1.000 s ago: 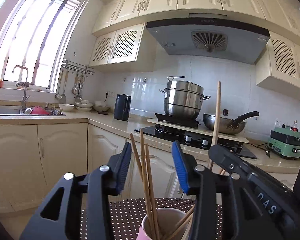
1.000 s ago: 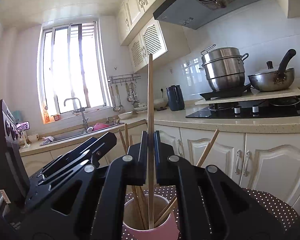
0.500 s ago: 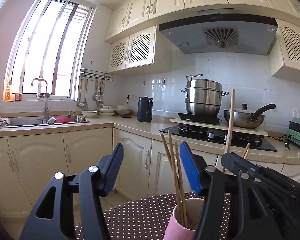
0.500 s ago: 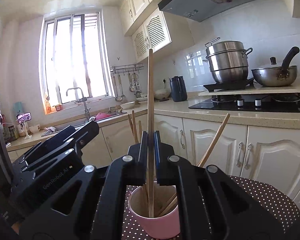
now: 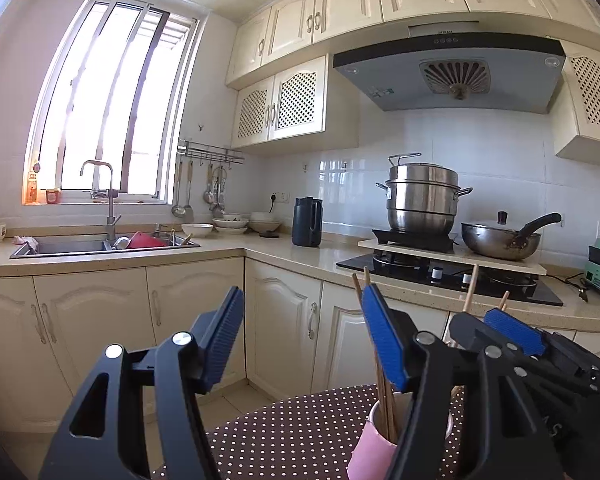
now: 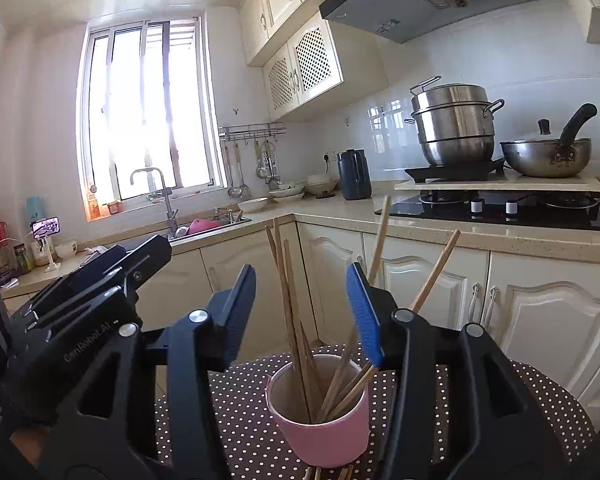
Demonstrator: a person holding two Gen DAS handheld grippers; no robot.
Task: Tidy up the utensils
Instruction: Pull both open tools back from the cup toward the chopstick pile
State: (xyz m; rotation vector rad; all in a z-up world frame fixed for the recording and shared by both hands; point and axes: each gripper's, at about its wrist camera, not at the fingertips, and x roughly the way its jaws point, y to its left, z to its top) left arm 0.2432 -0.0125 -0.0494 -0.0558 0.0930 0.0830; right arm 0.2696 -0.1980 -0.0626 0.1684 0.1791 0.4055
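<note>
A pink cup (image 6: 320, 428) stands on a brown polka-dot table (image 6: 236, 408) and holds several wooden chopsticks (image 6: 292, 312) that lean apart. My right gripper (image 6: 302, 308) is open and empty just above the cup, its blue-padded fingers either side of the chopsticks. My left gripper (image 5: 302, 340) is open and empty, to the left of the cup (image 5: 370, 452); its right finger hides part of the cup. The right gripper (image 5: 512, 336) shows at the lower right of the left wrist view. More chopstick ends (image 6: 328, 473) lie on the table in front of the cup.
Cream kitchen cabinets (image 5: 100, 320) and a counter run behind the table. A sink (image 5: 100, 244) sits under the window, a dark kettle (image 5: 307, 222) in the corner, a steel steamer pot (image 5: 422, 196) and a wok (image 5: 500, 236) on the hob.
My right gripper has opened and let go of the chopstick, which now leans in the cup. Both grippers have drawn back from the cup, the left one shifting leftward.
</note>
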